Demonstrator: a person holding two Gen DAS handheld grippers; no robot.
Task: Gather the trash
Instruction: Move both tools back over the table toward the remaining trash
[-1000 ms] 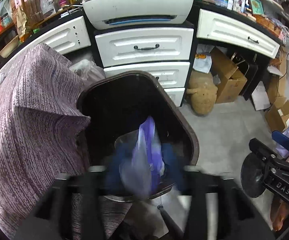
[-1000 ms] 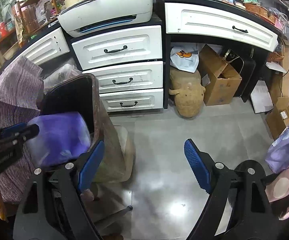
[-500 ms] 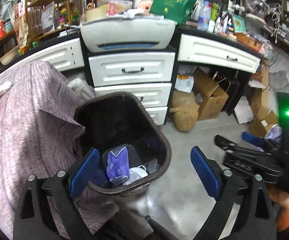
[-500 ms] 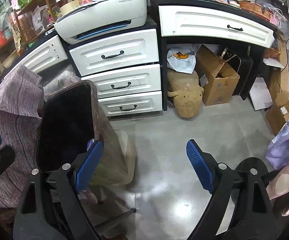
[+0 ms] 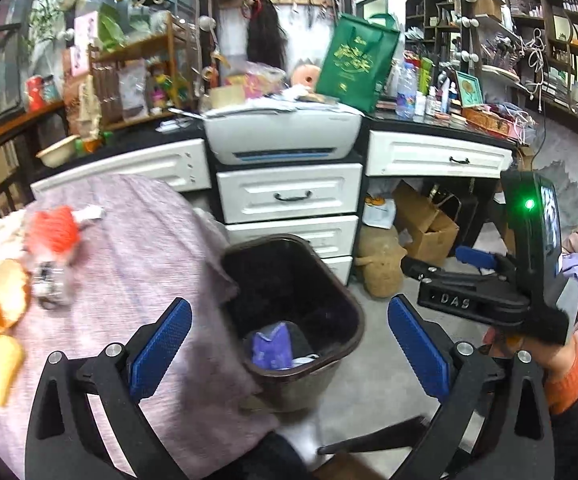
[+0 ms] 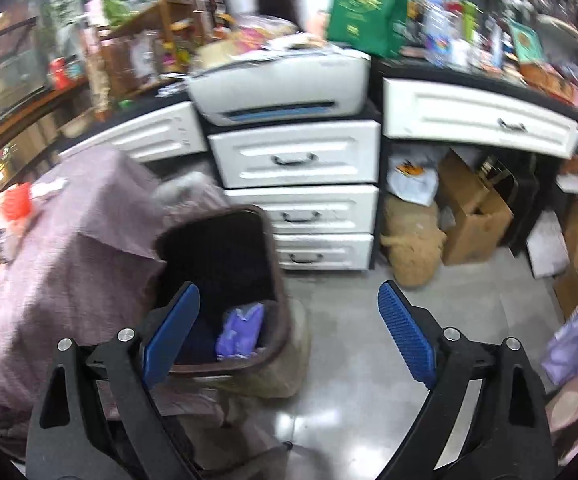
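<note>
A dark brown trash bin (image 5: pixel 349 312) stands on the floor beside the cloth-covered table (image 5: pixel 137 264). A purple wrapper (image 5: pixel 271 346) lies inside it, also seen in the right wrist view (image 6: pixel 239 334) in the bin (image 6: pixel 277 264). My left gripper (image 5: pixel 289 344) is open and empty above the bin. My right gripper (image 6: pixel 289 328) is open and empty, to the right of the bin; it also shows in the left wrist view (image 5: pixel 449 264). Trash lies on the table's left: a red net (image 5: pixel 53 232), orange peels (image 5: pixel 3 304) and a crumpled clear wrapper (image 5: pixel 49 284).
White drawers (image 5: pixel 289 196) and a printer (image 5: pixel 281 136) stand behind the bin. Cardboard boxes (image 5: pixel 425 220) and a tan sack (image 5: pixel 381 264) lie under the desk. A chair base leg (image 5: pixel 369 440) crosses the grey floor near me.
My left gripper opened and let the purple wrapper fall into the bin, then pulled up and back. Both views have risen; the table's trash has come into the left view.
</note>
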